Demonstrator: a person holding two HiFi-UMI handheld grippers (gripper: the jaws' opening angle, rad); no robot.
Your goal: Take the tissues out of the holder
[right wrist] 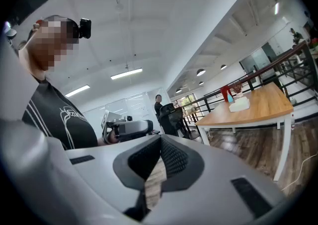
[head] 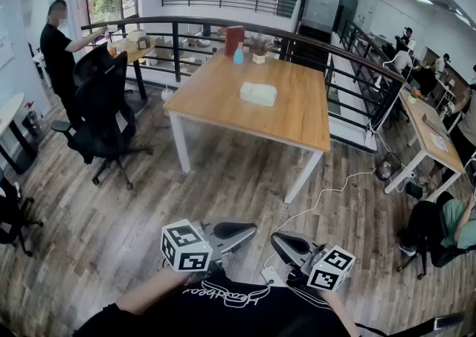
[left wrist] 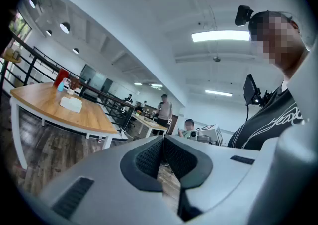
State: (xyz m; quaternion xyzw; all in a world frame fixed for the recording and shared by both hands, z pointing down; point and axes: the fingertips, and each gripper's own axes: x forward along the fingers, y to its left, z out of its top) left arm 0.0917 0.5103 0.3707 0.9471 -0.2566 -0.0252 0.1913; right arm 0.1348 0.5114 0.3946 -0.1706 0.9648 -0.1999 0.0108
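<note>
The tissue holder lies near the middle of the wooden table, with a red object at the table's far edge. Only the head view takes in both claws at once. The left gripper and right gripper are held well short of the table, tips facing each other. Each gripper view shows what the head view cannot: that gripper's jaws are pressed together, with nothing between them.

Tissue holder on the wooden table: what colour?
White; rectangular tissue holder clearest in head view.
</note>
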